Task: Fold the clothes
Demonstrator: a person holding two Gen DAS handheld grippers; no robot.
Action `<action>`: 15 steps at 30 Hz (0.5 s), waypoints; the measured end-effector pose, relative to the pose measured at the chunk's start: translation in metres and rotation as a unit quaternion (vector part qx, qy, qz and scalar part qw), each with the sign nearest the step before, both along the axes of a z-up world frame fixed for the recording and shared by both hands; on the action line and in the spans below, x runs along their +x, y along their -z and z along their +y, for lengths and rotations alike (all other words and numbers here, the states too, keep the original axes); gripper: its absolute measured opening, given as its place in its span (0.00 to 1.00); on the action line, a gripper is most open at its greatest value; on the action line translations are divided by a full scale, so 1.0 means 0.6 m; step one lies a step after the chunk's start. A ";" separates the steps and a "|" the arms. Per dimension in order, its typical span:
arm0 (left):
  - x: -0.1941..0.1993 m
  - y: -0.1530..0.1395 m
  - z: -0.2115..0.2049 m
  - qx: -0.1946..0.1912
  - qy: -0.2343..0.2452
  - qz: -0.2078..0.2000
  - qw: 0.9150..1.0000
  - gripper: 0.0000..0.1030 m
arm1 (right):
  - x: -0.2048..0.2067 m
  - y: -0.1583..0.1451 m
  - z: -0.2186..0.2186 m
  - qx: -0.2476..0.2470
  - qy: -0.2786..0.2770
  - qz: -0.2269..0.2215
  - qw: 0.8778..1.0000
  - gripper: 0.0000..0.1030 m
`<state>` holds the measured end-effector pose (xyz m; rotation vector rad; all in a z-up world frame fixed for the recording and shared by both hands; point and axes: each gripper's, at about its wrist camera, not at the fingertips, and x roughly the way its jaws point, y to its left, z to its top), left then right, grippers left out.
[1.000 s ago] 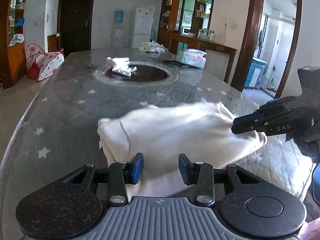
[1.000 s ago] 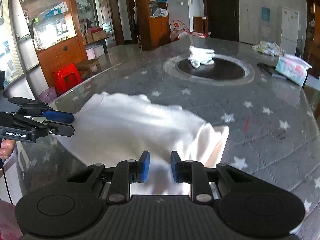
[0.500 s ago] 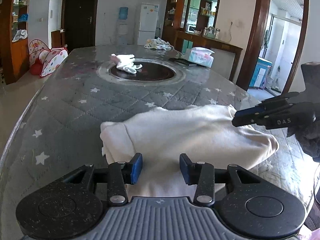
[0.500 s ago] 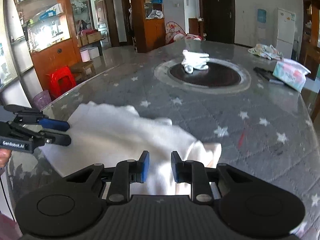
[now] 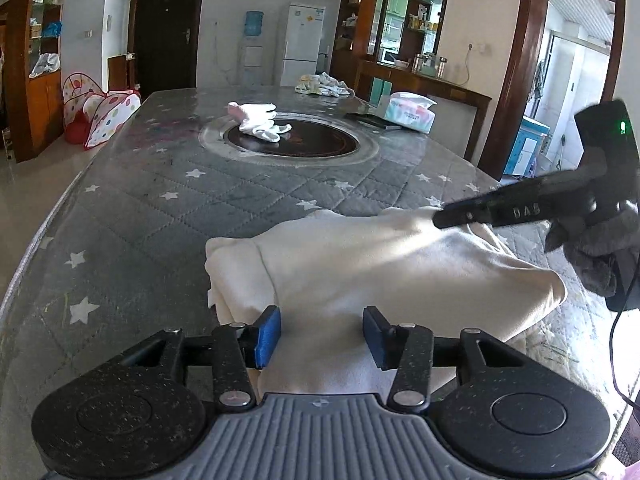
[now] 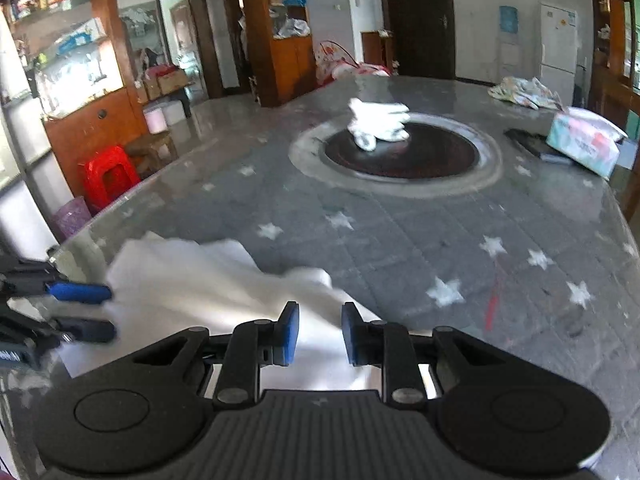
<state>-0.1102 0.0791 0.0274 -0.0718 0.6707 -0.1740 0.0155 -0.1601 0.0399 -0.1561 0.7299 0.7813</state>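
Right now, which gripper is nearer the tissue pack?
Right. The right gripper faces the tissue pack from the table's right side; the left gripper sits further left, across the white garment.

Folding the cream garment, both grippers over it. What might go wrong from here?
1. The left gripper is opening, pads clear of the cream garment; the fold may spring back.
2. The garment lies near the table edge and could slide off.
3. The right gripper is close to the left; they may collide.

Cream garment [image 5: 384, 264] on a grey, white-starred tablecloth [image 5: 168, 216]; blue gripper pads [image 5: 269, 334].
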 end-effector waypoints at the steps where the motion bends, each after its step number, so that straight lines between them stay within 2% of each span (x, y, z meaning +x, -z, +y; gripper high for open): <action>1: 0.000 0.000 -0.001 0.002 0.000 -0.001 1.000 0.48 | 0.001 -0.001 0.005 0.003 -0.002 0.000 1.000 0.21; 8: -0.001 0.002 -0.001 0.002 0.000 -0.002 1.000 0.49 | 0.015 0.022 0.048 -0.017 0.002 0.009 1.000 0.21; 15: -0.003 0.005 -0.004 0.008 0.003 -0.007 1.000 0.51 | 0.002 -0.004 0.076 -0.012 -0.021 -0.010 1.000 0.21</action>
